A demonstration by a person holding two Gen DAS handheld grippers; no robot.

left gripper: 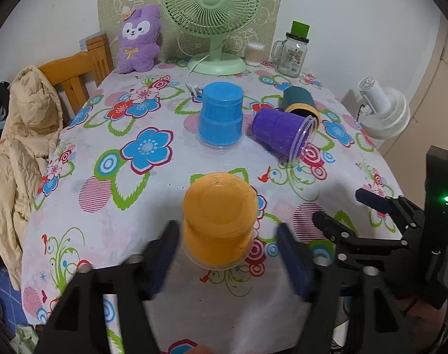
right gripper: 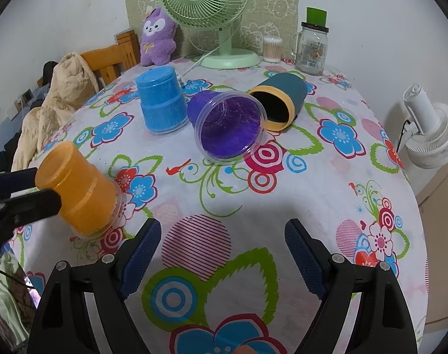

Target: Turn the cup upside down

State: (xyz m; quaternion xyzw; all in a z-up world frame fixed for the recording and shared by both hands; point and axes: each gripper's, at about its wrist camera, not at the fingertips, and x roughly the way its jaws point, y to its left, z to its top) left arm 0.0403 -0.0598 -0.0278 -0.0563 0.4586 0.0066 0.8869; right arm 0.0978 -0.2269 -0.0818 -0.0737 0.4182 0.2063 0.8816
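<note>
An orange cup (left gripper: 219, 218) stands upside down on the flowered tablecloth (left gripper: 153, 194), rim down, between the open fingers of my left gripper (left gripper: 227, 253), which do not touch it. It shows at the left in the right wrist view (right gripper: 82, 191). A blue cup (left gripper: 221, 116) stands upside down further back. A purple cup (right gripper: 227, 124) lies on its side, mouth toward me. A dark teal cup with a yellow rim (right gripper: 280, 103) lies on its side behind it. My right gripper (right gripper: 222, 253) is open and empty above the tablecloth.
A green fan (left gripper: 213, 14), a purple plush toy (left gripper: 138, 38), a glass jar (left gripper: 292, 50) and a cotton swab tub (left gripper: 255, 54) stand at the table's far edge. A wooden chair with a beige jacket (left gripper: 23, 135) is at the left. A white fan (left gripper: 383, 109) is at the right.
</note>
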